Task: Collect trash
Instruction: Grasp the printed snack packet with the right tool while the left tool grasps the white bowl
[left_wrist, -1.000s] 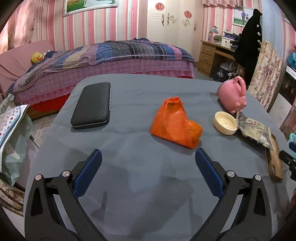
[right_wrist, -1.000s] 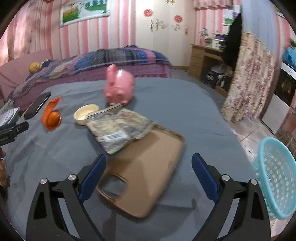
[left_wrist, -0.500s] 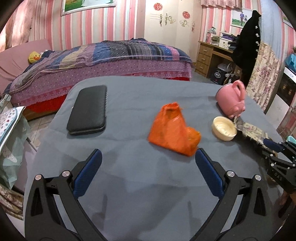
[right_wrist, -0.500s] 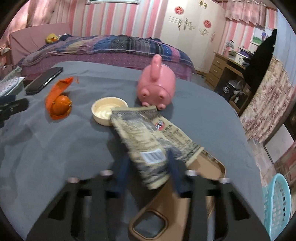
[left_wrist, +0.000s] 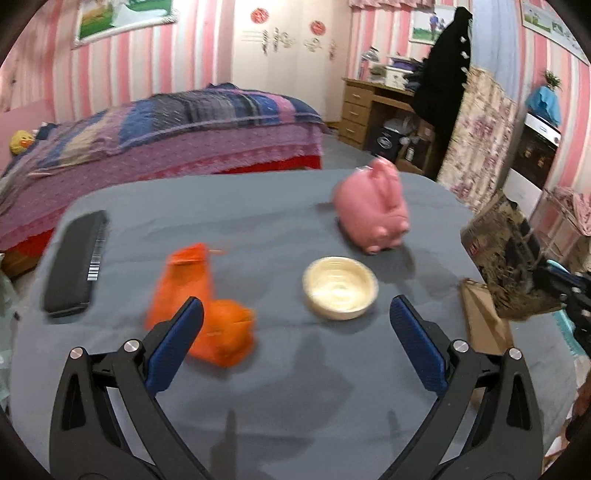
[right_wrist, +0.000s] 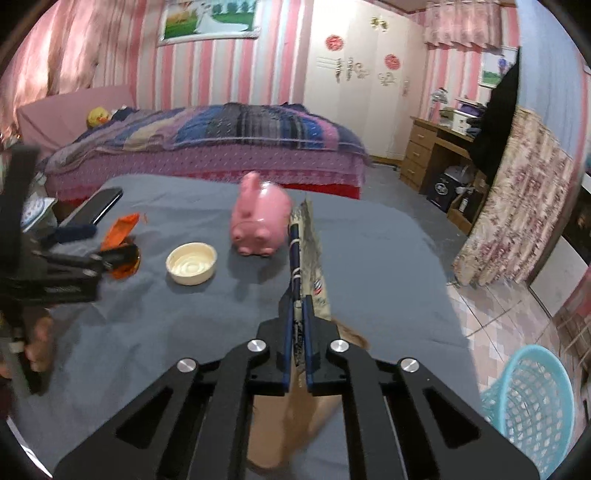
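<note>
Now the left gripper (left_wrist: 295, 325) stands wide open over the orange bag (left_wrist: 201, 306), left of the pink pig (right_wrist: 260, 218). Right of the pig, the right gripper (right_wrist: 300, 314) pinches the wrapper (right_wrist: 312, 254), lifted edge-up, pointing away lengthwise.

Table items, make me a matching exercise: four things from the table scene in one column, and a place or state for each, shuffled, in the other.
Things:
1. printed wrapper
2. cream bowl
3. orange bag
4. black case

Places or states:
A. lying at the far left edge of the grey table
B. clamped edge-on in the shut right gripper, lifted off the table
C. partly behind a fingertip of the open left gripper
D. sitting just in front of the pink piggy bank

Pairs: 1-B, 2-D, 3-C, 4-A
</note>
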